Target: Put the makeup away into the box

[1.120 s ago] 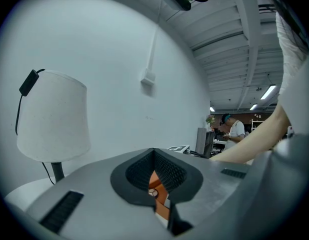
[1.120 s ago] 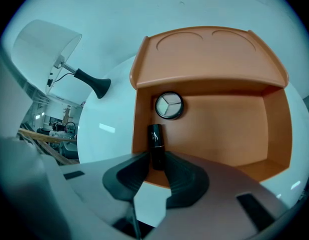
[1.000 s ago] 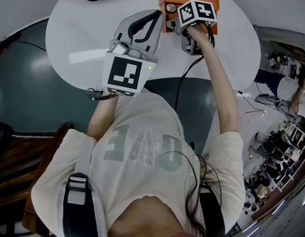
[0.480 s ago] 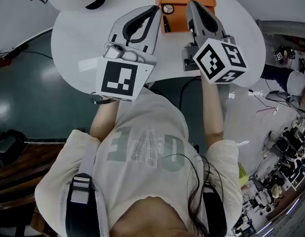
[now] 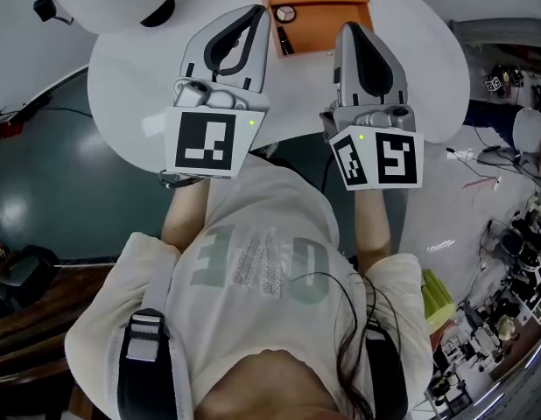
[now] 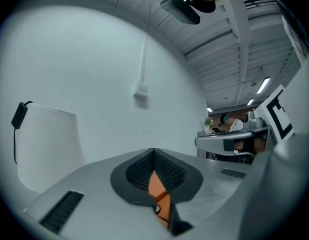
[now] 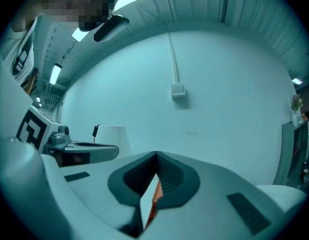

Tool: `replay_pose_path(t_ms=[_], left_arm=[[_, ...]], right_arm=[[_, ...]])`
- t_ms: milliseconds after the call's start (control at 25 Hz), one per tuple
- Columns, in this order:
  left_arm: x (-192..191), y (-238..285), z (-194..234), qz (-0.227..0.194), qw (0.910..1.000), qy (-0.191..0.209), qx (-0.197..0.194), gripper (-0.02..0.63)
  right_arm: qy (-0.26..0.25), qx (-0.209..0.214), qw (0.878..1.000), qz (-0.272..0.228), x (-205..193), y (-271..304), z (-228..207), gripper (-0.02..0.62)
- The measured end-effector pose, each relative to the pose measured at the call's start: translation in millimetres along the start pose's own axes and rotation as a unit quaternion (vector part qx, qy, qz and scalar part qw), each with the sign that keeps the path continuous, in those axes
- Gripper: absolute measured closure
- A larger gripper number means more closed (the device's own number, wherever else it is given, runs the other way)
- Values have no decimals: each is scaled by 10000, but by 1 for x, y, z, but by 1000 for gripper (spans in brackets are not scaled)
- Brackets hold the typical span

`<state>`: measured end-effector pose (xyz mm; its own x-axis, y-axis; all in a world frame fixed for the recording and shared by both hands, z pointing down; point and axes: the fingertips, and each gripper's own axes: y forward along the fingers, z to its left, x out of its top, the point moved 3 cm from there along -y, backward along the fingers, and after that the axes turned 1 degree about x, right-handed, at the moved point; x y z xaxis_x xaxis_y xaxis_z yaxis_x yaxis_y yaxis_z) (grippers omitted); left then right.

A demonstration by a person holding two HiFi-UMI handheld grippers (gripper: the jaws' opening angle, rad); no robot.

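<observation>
An orange box (image 5: 316,9) stands open at the far side of the round white table (image 5: 130,77). A round compact (image 5: 285,13) and a dark stick (image 5: 280,40) lie in it. Both grippers are held up side by side above the table's near edge and point level toward the wall. My left gripper (image 5: 260,12) is shut with nothing in it, and so is my right gripper (image 5: 351,27). In the left gripper view the jaws (image 6: 154,151) meet at the tips, and a sliver of the orange box (image 6: 157,186) shows below them. The right gripper view shows the same for my right gripper (image 7: 156,155).
A white domed shade (image 5: 122,3) with a black clip (image 5: 46,8) sits at the table's far left. Cluttered shelves (image 5: 516,269) and cables lie on the floor at the right. Dark wooden furniture (image 5: 25,296) stands at the lower left.
My right gripper has come up out of the orange box and swung from pointing down to pointing level beside the left one. The left gripper rose a little.
</observation>
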<state>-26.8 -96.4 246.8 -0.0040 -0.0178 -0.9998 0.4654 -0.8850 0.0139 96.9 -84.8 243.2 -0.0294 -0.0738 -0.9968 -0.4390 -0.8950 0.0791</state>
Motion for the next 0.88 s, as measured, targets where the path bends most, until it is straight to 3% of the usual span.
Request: replay_pose_path(t_ms=[200,400,440,520,600,720,880], left_arm=[[2,1,-2,-15,10000,-31,-81,600],[-1,5,-9,15,9996,-61,-264,600],[-3,6,-10,42,9995,-84,-298,600],[-6,9,-13,106,9993,-132,-345,600],[-9,11,-16,155,9990,-139,-394,600],[-12,14,-20,202,9986,-122,-469,600],[-15,16,-23,243,9981,-98,-562,600]], right_arm=[[-84,-76,9999,17,3,-6,-13,591],[-113,-427,9985,336,-8,-23,-59,591],[-161,-503,9974,492,-13,-26,-68,573],[-249,-513,9946,872,-27,-32,-82,406],[-487,-397,9897,1286,-42,-38,-93,374],[-1190,-198,9689,2159,-76,-49,-108,352],[-1758,97,9218,3455,-136,-63,-127,350]])
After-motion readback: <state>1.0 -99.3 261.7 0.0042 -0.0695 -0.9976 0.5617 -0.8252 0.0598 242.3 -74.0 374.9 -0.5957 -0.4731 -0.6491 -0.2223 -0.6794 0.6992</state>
